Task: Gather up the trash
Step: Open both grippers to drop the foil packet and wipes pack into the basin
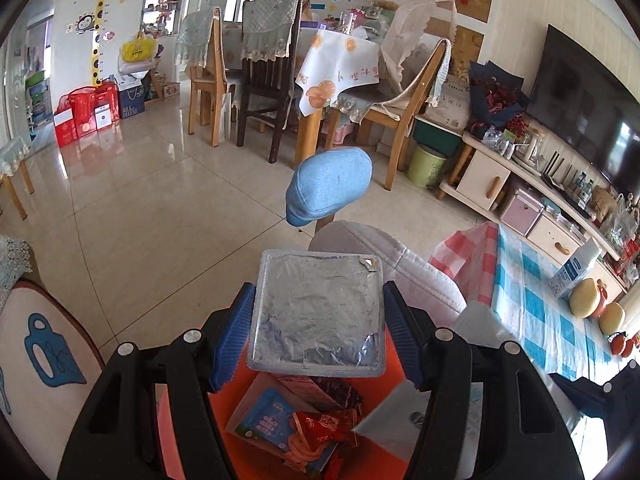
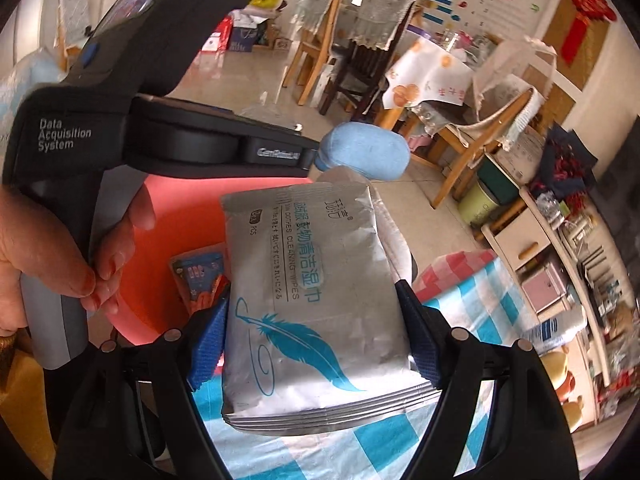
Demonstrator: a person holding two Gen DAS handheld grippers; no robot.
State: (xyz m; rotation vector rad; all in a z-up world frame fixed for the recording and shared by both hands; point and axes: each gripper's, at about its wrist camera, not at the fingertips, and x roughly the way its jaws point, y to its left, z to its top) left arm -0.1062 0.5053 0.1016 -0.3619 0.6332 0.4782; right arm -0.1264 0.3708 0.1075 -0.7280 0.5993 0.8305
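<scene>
Disposal stage of trash collection, both grippers loaded. Left gripper (image 1: 318, 320) is closed about halfway on one flat foil blister sheet (image 1: 318, 312), its blue pads pressing the sheet's two side edges; the sheet hangs directly above the orange bin (image 1: 394, 360). Right gripper (image 2: 316, 344) stands wider and clamps one silver wet-wipes packet (image 2: 316, 292), printed with a blue feather, across its width. In the right wrist view the packet lies partly over the checked tablecloth (image 2: 472, 304) and partly over the bin's orange interior (image 2: 168, 260), and the left device (image 2: 152, 136), held by a hand (image 2: 60, 264), crosses above the bin.

Step in hand, as judged: carrying both pieces to the bin for release. The next move calls for parting the left jaws so the sheet falls flat inside the rim; the right gripper first needs to clear the left device and come fully over the opening, since a packet let go at the table edge could miss.

Count: two grippers, two held pieces of trash, one bin. Inside the bin, at least three wrappers show, among them a blue-green sachet (image 1: 266, 420) and a red wrapper (image 1: 324, 428); the heap hides any further ones.
</scene>
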